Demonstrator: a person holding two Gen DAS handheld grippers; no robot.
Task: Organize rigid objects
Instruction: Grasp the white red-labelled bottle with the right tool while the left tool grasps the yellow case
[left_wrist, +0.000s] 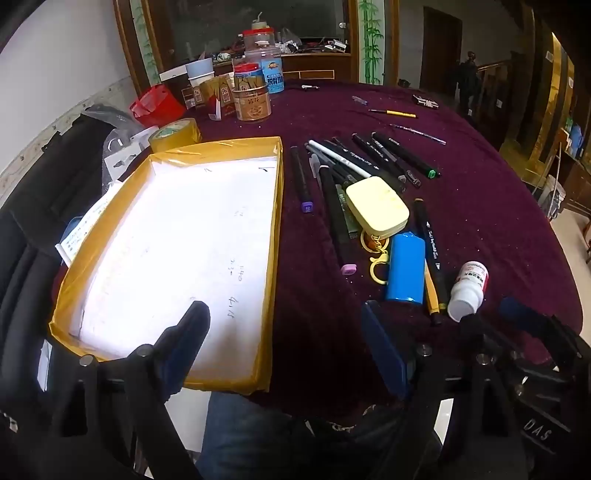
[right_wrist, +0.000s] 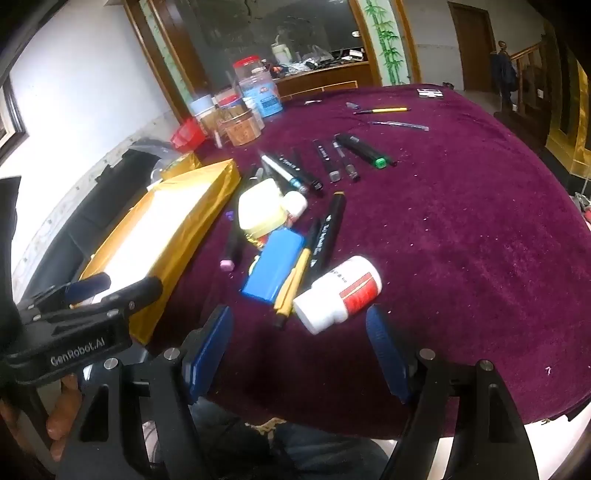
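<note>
Left gripper (left_wrist: 284, 325): held wide apart, nothing gripped, above tray (left_wrist: 275, 206) edge.
Right gripper (right_wrist: 299, 332): spread wide, empty, just short of bottle (right_wrist: 338, 293).
Pens (left_wrist: 369, 162): scattered beside tray.

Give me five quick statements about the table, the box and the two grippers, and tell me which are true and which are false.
1. The yellow-edged box already holds several pens. False: only white paper lines it; the pens lie on the purple cloth.
2. The white bottle lies on its side. True.
3. The right gripper is clamped on the white bottle. False: its jaws stand open, with the bottle just ahead of them.
4. The pale yellow case rests on top of some pens. True.
5. The left gripper holds the blue case. False: its jaws are open and empty, one finger over the box.
</note>
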